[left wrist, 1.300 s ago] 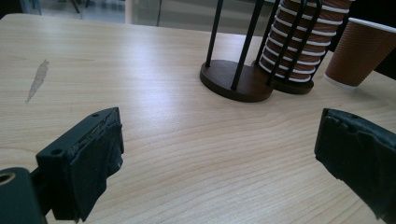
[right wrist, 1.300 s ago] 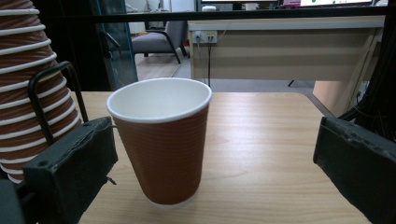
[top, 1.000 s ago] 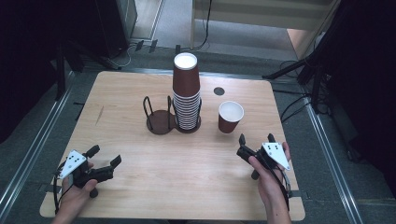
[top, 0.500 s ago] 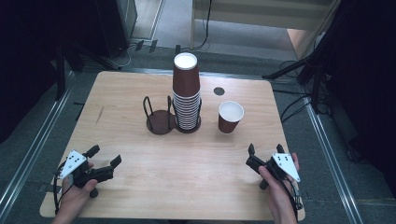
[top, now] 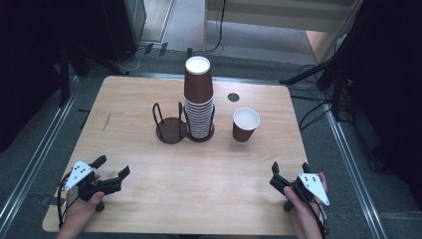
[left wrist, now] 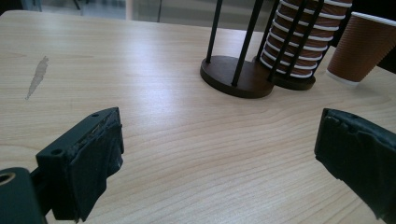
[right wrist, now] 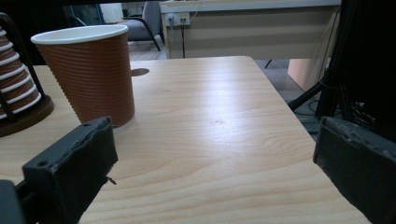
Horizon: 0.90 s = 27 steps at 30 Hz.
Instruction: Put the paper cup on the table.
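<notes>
Pretty even overhead light with soft glare on the wooden table (right wrist: 224, 121), dark surroundings, and the close-up jaws look blurry.

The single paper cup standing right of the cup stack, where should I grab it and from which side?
Grip the single cup across its ribbed wall about mid-height, coming in level from the near right with the open right claw. It stands upright, mouth up and apart from the cup stack, so both sides are free; squeezing the thin rim would probably crush it.

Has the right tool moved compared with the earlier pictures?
Yes. The right tool has drawn back toward the person's table edge, farther from the single cup, which stayed in place.
</notes>
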Tool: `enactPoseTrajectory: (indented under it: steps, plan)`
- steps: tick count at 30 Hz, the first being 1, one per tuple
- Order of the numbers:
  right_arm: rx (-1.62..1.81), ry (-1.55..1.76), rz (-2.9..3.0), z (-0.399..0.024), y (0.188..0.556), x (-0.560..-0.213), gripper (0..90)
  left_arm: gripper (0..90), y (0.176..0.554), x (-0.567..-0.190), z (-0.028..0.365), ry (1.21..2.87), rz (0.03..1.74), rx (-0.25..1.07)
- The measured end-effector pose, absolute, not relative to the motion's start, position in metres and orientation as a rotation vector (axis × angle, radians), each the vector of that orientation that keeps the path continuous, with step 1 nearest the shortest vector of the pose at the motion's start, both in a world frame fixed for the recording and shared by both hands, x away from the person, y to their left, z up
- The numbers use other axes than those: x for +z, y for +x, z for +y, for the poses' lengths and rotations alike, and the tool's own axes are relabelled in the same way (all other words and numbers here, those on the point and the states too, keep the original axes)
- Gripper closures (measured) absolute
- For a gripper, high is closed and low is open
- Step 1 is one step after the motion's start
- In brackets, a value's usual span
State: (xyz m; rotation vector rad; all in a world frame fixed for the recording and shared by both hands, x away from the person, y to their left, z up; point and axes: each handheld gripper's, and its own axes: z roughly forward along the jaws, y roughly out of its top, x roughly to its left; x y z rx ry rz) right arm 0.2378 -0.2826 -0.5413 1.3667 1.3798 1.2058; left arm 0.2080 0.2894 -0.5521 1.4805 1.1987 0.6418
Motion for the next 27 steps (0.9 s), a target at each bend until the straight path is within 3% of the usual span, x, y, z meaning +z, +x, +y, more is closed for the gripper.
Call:
enactPoseTrajectory:
  steps: [27]
  plan:
    - [1.177,1.302,1.329,-0.295,0.208,-0.549,0.0,1.9,0.209,-0.552,0.289,1.493,1.194,0.634]
